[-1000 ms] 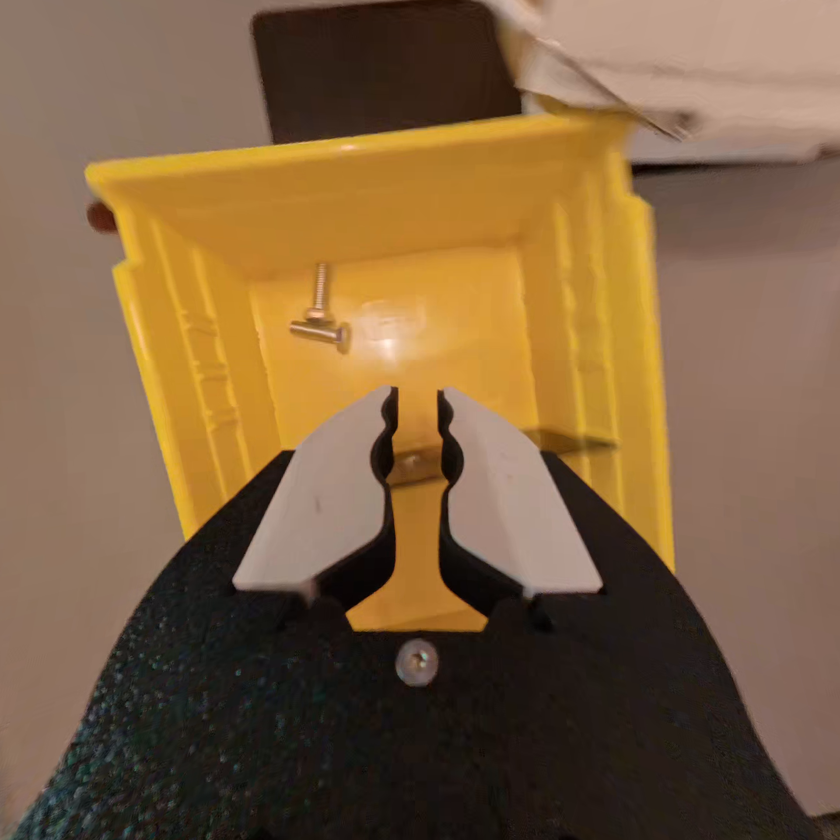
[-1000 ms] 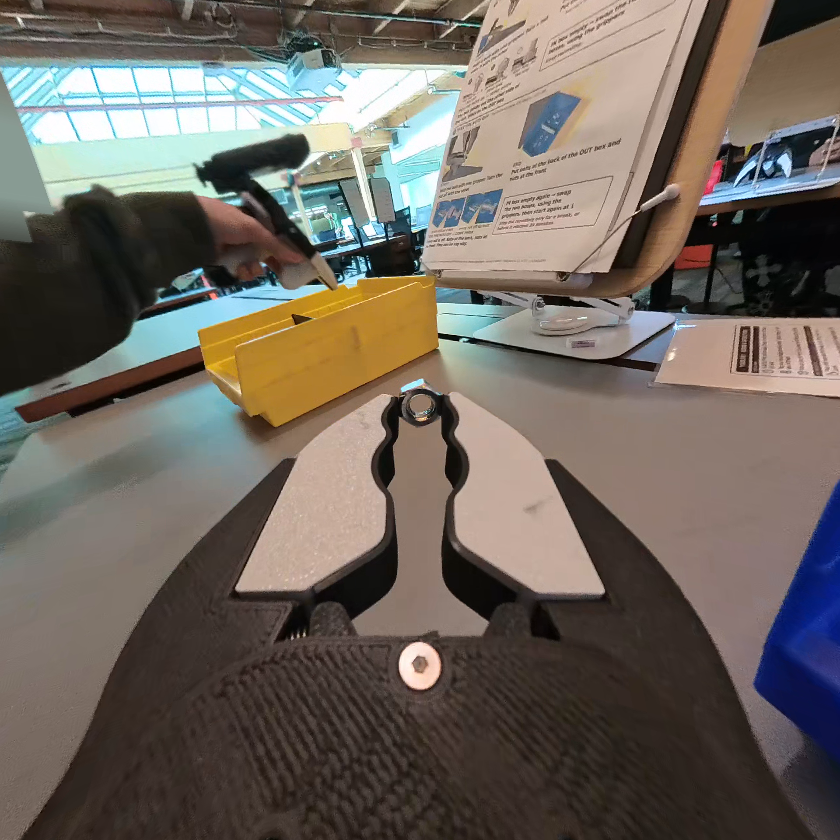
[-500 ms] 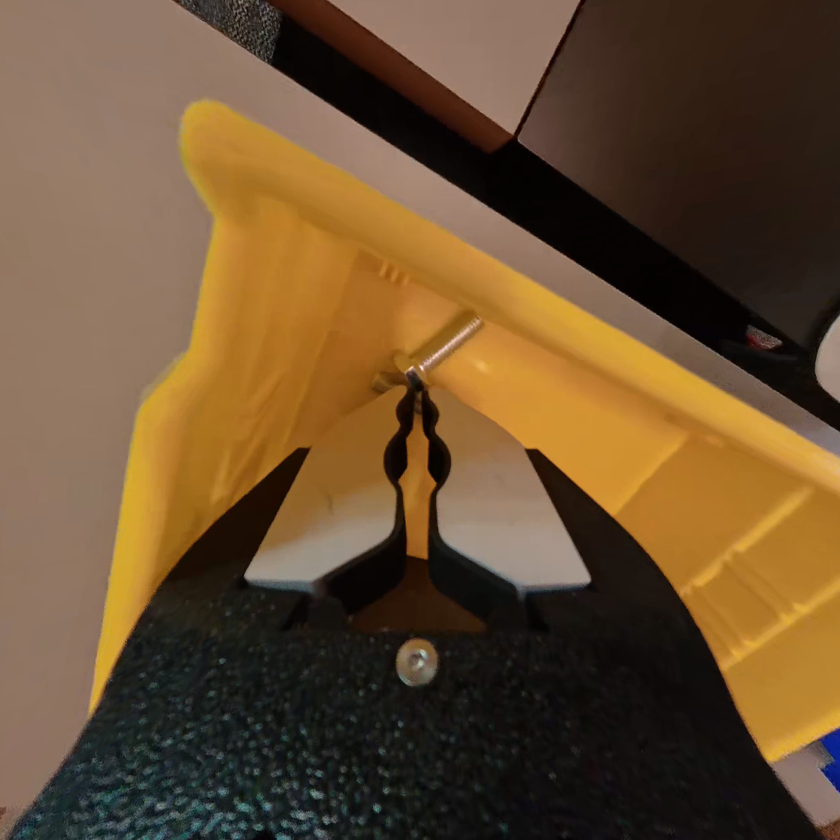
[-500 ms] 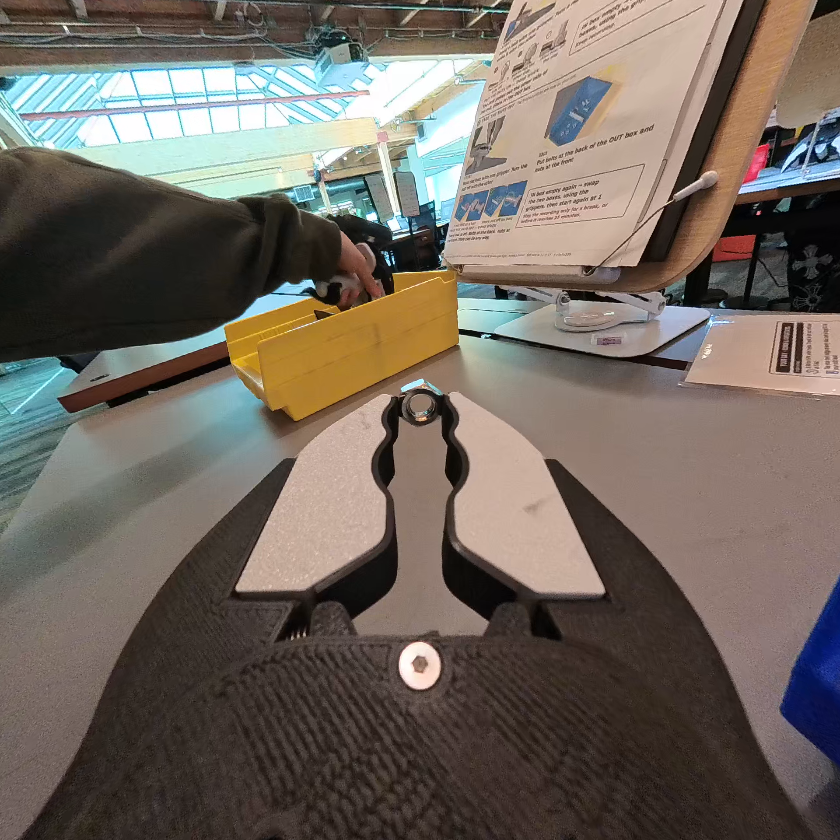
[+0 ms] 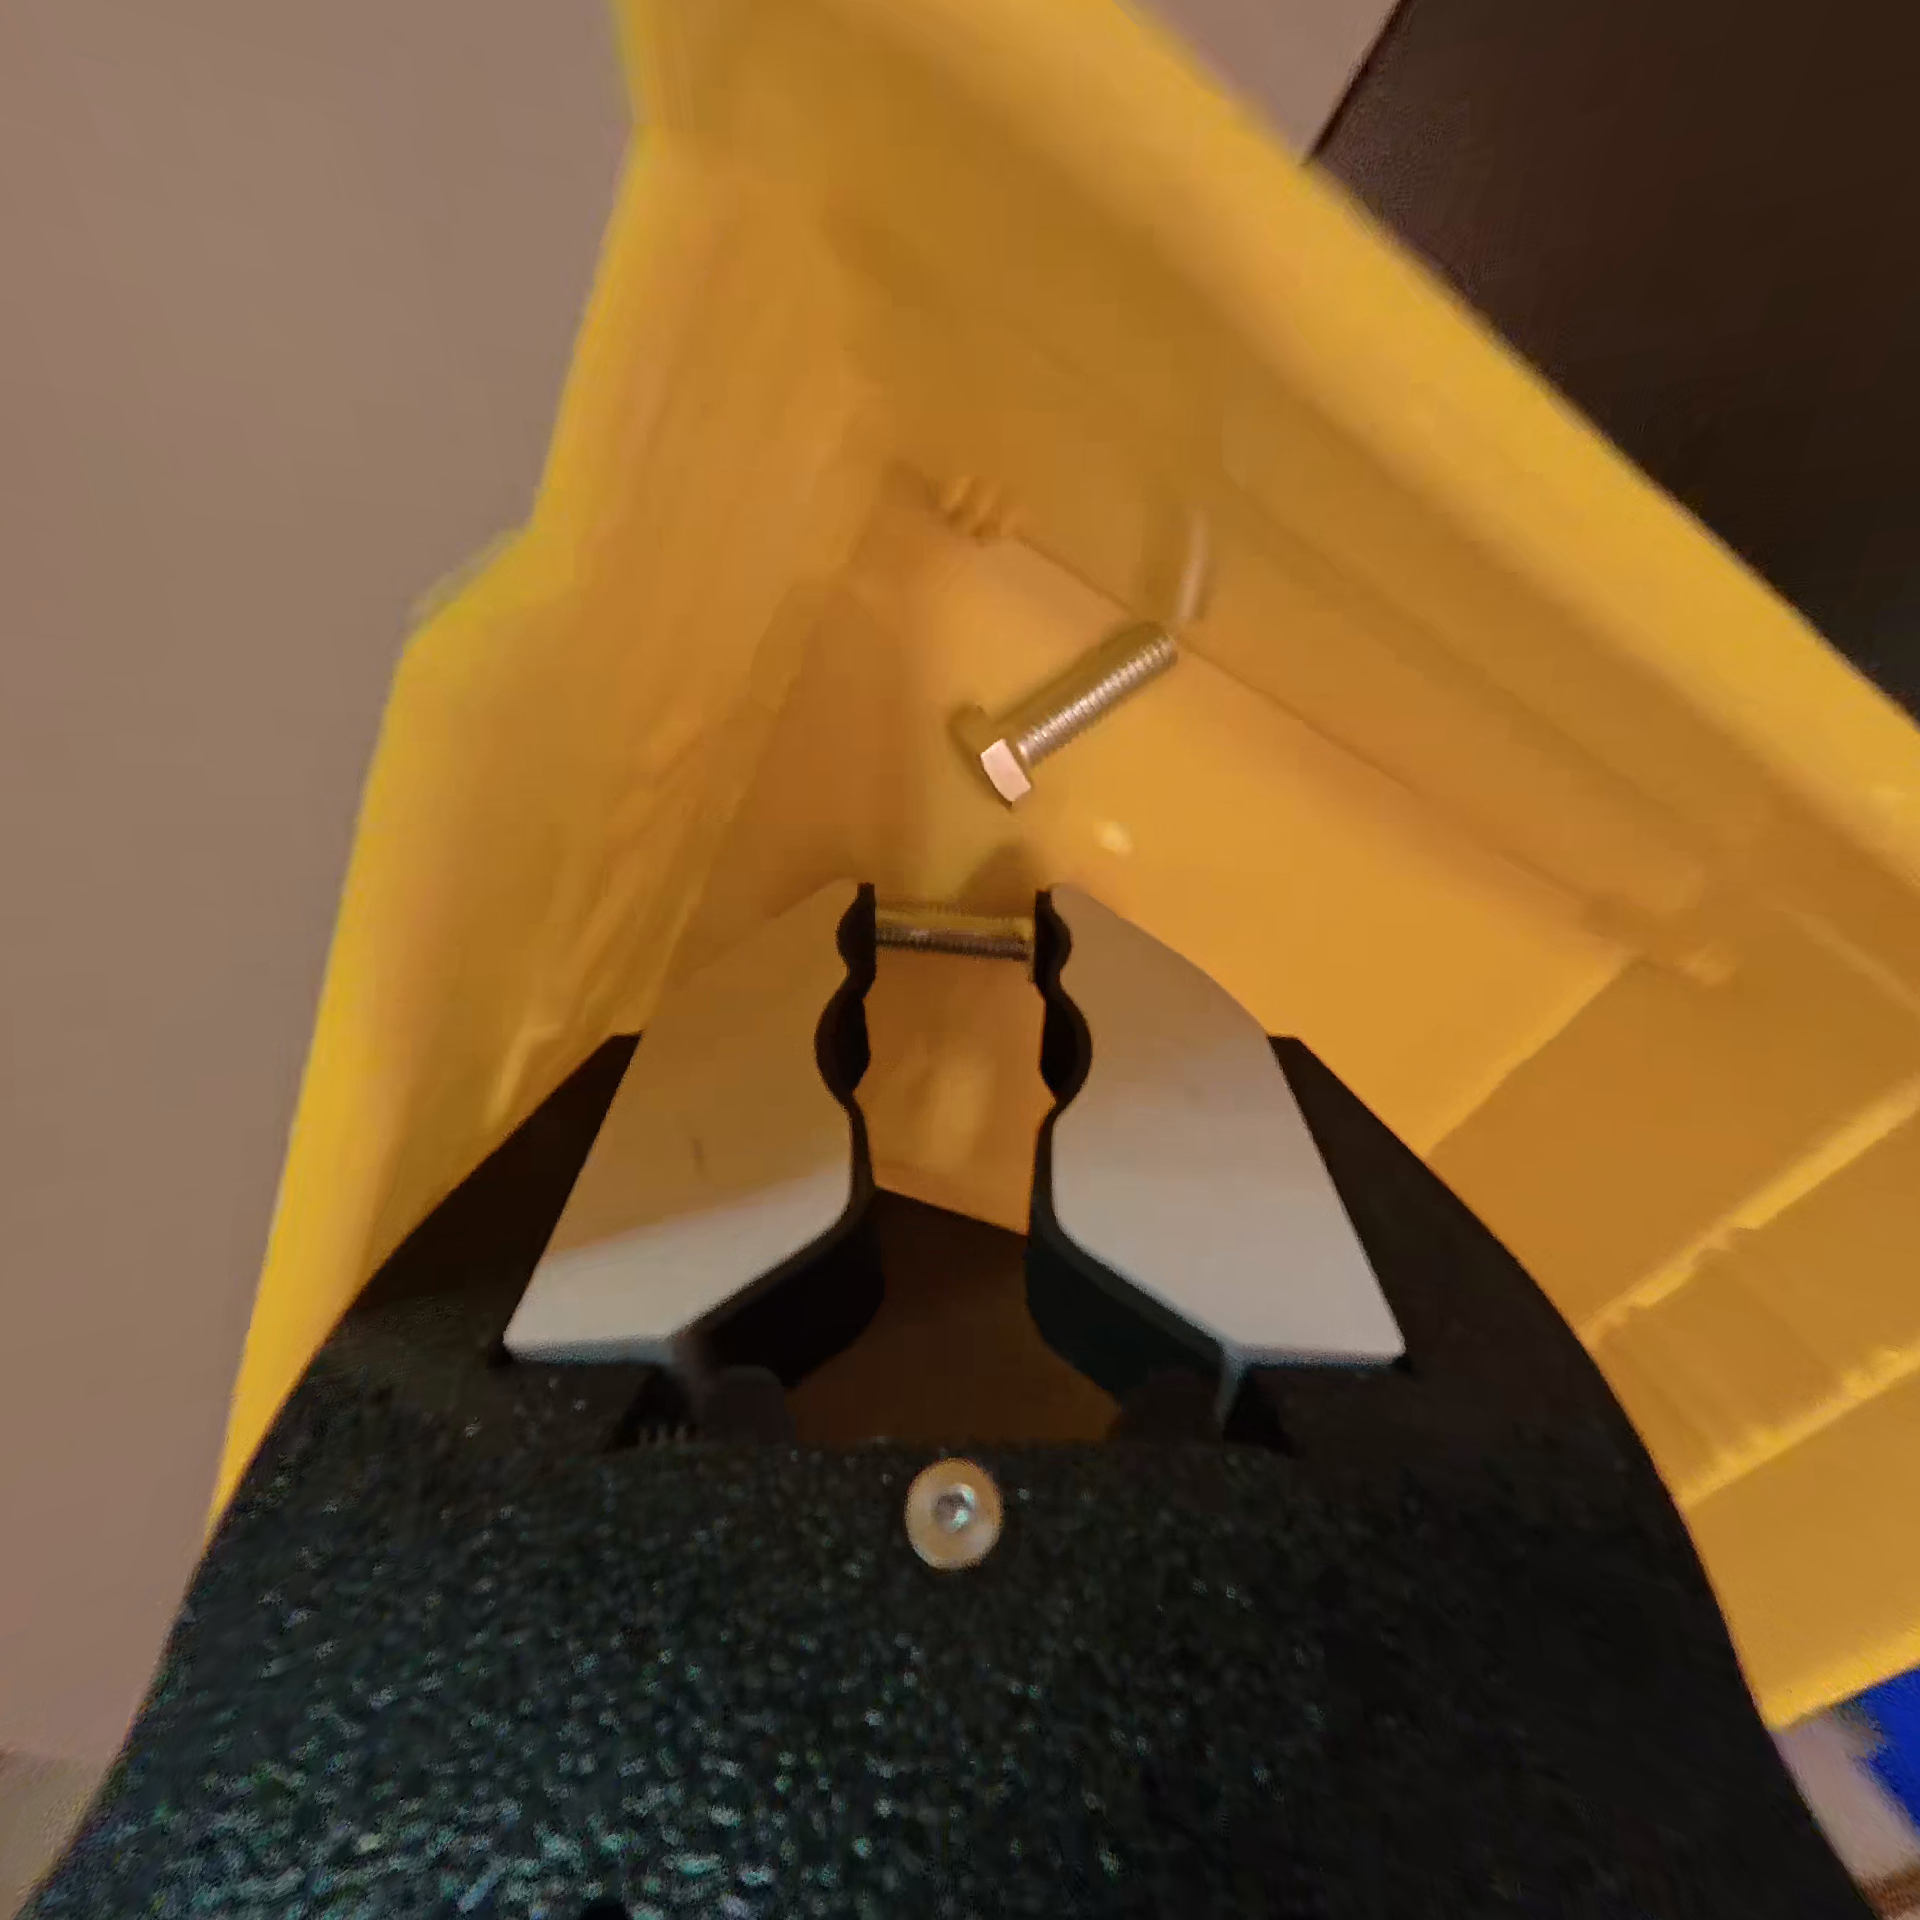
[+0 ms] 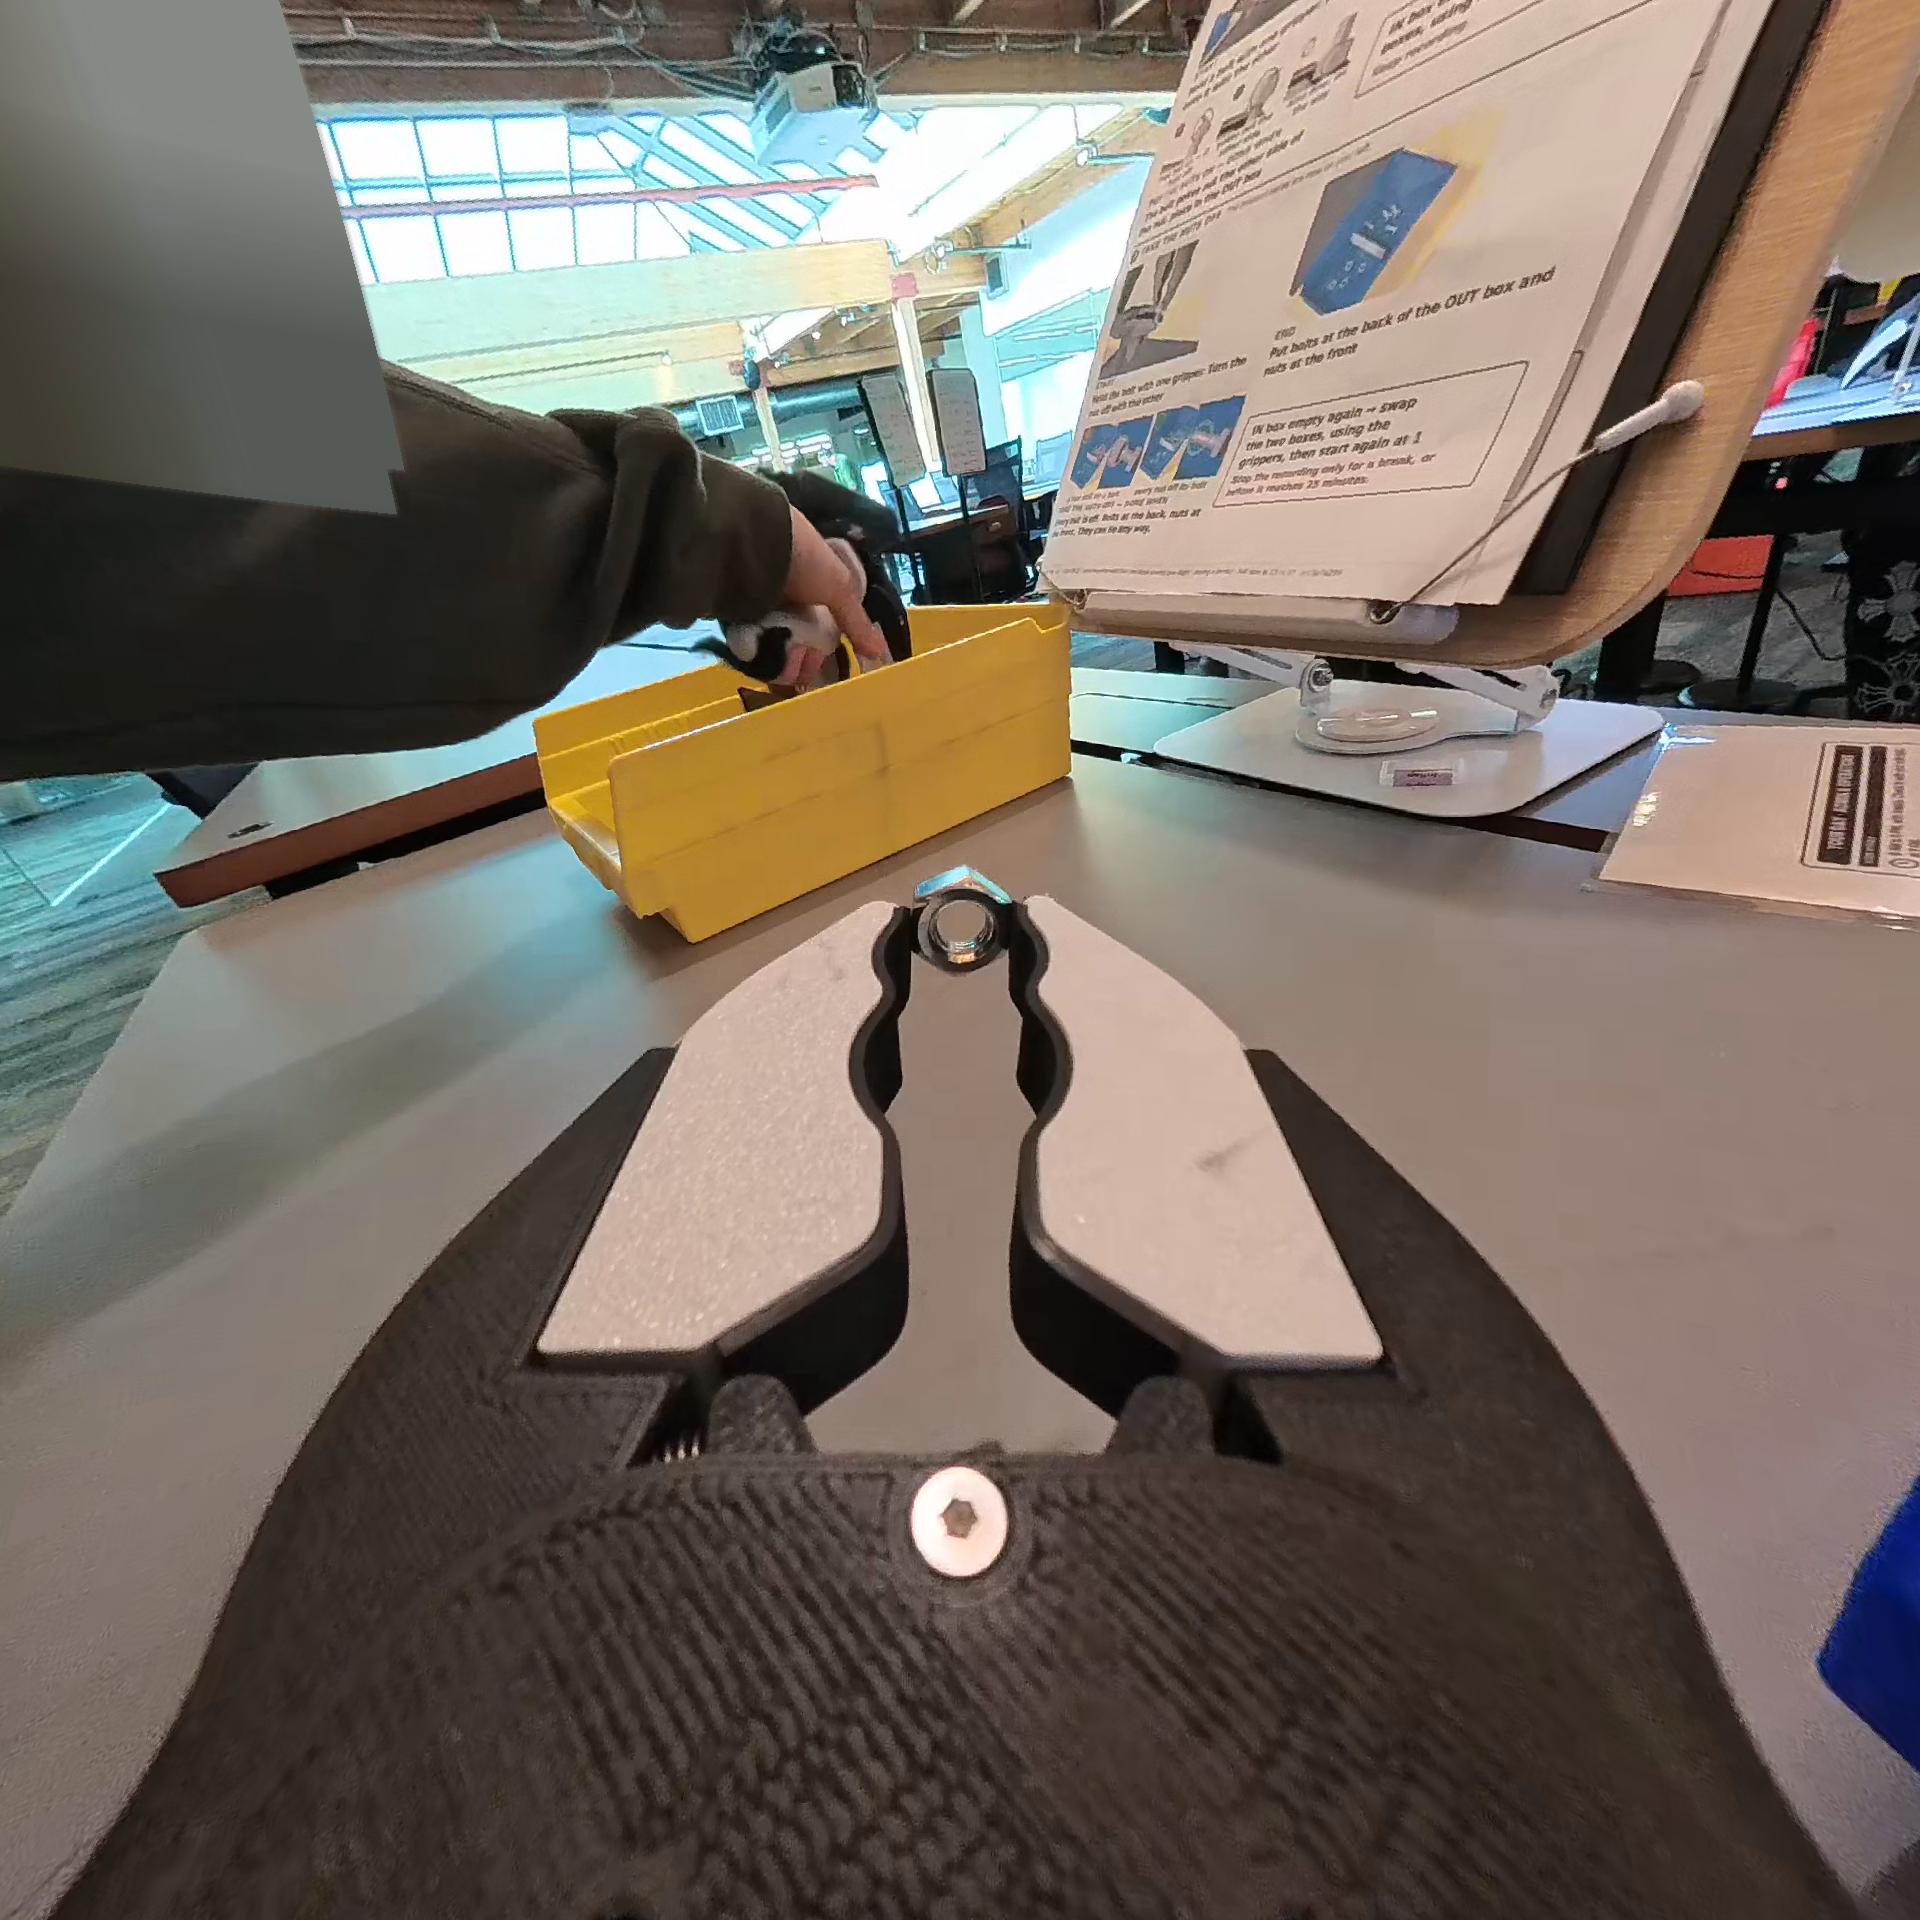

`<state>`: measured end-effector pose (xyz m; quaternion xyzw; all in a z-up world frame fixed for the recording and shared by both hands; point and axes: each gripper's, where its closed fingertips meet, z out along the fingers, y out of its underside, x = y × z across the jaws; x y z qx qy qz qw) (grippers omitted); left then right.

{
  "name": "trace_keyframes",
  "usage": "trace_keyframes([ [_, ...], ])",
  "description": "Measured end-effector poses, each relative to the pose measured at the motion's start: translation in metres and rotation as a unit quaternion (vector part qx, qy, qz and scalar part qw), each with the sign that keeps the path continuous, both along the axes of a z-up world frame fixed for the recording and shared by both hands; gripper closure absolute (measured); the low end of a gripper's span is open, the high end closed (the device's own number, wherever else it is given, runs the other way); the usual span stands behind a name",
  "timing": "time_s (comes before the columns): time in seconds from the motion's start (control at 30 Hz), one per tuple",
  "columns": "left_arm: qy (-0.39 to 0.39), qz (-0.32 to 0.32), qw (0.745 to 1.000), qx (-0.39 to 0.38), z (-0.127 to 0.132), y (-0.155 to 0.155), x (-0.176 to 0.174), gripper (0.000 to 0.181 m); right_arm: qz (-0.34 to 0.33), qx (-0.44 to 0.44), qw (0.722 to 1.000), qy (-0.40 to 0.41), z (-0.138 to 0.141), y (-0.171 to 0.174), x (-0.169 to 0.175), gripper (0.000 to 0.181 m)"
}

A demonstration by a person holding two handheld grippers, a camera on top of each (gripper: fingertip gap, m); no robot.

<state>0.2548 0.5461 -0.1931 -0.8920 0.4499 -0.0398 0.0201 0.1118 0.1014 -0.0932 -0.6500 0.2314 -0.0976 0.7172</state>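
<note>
While both grippers work, we have a bolt bridging one set of jaws and a nut in the other

Inside the yellow bin (image 5: 1403,582), our left gripper (image 5: 954,935) has its jaws part-open, a threaded bolt (image 5: 951,937) lying across the tips with its head hidden; whether it is clamped we cannot tell. A second bolt (image 5: 1065,712) lies just beyond. Our right gripper (image 6: 958,930) pinches a steel nut (image 6: 958,928) above the counter (image 6: 1507,1091). Small, rigid, smooth parts; grip on flats or shank

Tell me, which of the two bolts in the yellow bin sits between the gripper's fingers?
The bolt lying crosswise between the left gripper tips, only its threaded shank showing. The other bolt lies free farther in the yellow bin, hex head visible.
</note>
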Motion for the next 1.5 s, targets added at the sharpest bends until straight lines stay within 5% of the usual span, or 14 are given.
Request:
trace_keyframes([
  [0.13,0.028,-0.168,0.985,0.016,0.007,-0.005,0.001,0.154,0.003,-0.007,1.0,-0.007,0.0,0.002,-0.002,0.163],
  [0.3,0.054,-0.354,0.93,0.078,0.012,-0.006,-0.003,0.152,0.004,-0.001,1.0,-0.005,0.0,0.001,-0.002,0.163],
  [0.47,0.062,-0.265,0.962,0.033,0.007,-0.013,-0.014,0.146,0.007,-0.001,1.0,-0.003,0.0,0.001,-0.003,0.163],
  [0.6,0.061,-0.293,0.953,0.044,0.003,-0.006,-0.013,0.147,0.009,-0.005,1.0,-0.005,0.0,0.003,-0.004,0.163],
  [0.8,0.039,-0.111,0.993,-0.024,0.001,-0.009,-0.011,0.145,0.009,0.003,1.0,0.001,0.0,0.001,-0.002,0.163],
  [1.0,0.051,-0.271,0.96,0.043,0.005,-0.004,-0.009,0.145,0.013,-0.006,1.0,-0.008,0.0,0.003,-0.005,0.163],
  [1.23,0.052,-0.504,0.855,0.112,-0.004,-0.008,-0.009,0.166,0.018,-0.009,1.0,-0.012,0.0,0.005,-0.007,0.163],
  [1.5,-0.056,-0.494,0.856,0.144,0.018,-0.012,0.007,0.181,0.014,0.004,1.0,-0.003,0.001,0.002,-0.005,0.163],
])
